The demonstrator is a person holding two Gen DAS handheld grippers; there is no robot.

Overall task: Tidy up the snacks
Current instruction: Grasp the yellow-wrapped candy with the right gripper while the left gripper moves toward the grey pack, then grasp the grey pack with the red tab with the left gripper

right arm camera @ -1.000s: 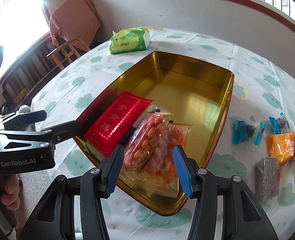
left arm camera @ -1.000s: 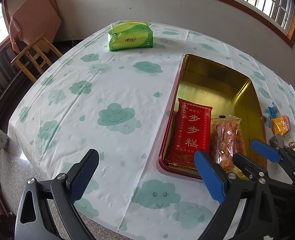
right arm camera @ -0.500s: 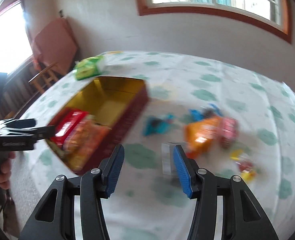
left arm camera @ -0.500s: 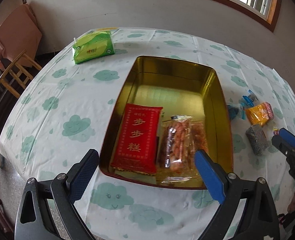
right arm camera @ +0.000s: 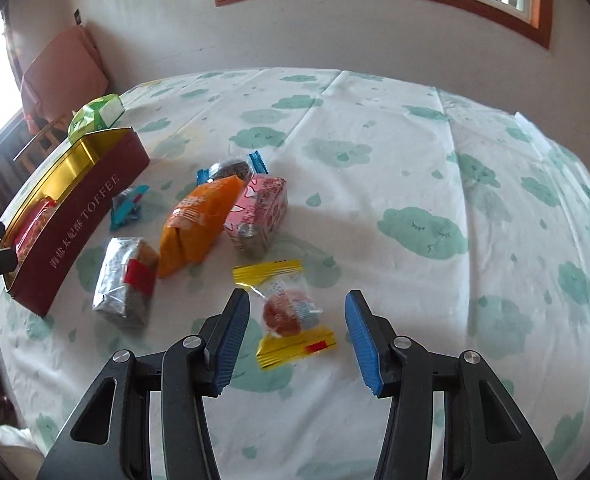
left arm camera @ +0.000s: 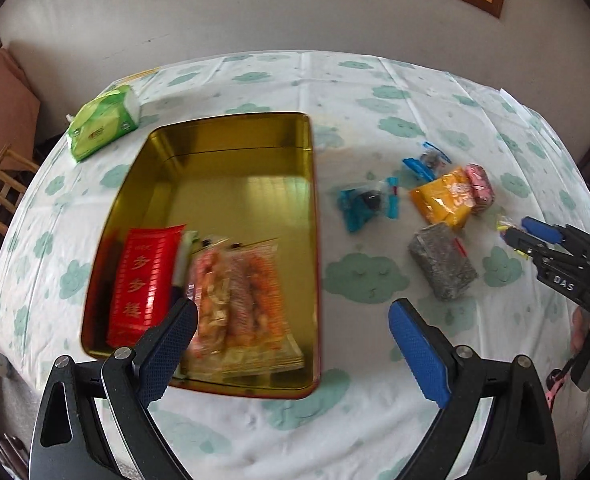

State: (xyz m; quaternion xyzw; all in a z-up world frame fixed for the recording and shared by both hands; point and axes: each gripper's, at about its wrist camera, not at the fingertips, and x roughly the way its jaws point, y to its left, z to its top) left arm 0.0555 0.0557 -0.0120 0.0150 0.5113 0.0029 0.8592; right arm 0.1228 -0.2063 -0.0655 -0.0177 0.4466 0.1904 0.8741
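Your right gripper (right arm camera: 297, 334) points down at the table (right arm camera: 395, 168) near its front edge, and its jaws are closing; a yellow candy (right arm camera: 291, 312) lies flat on the cloth between the blue pads, which do not yet touch the wrapper. Your left gripper (left arm camera: 293, 344) hangs over the front right corner of the tin (left arm camera: 313, 208) with its jaws wide apart and nothing between them. The tin sits toward the left side of the table and has a gold interior. At its front end it holds a red packet (left arm camera: 145, 280) and, just beside it, clear bags of orange snacks (left arm camera: 239, 300); the back half of the tin is bare metal. To the right of the tin, on the cloth, lie a grey bar (right arm camera: 125, 284), an orange packet (right arm camera: 199, 224) leaning against a pink packet (right arm camera: 261, 212), and two blue-ended candies (left arm camera: 365, 202) (left arm camera: 429, 162) behind them. The grey bar lies just beside the orange packet. A green tissue pack (left arm camera: 103, 126) rests at the back left edge of the table, behind the tin.
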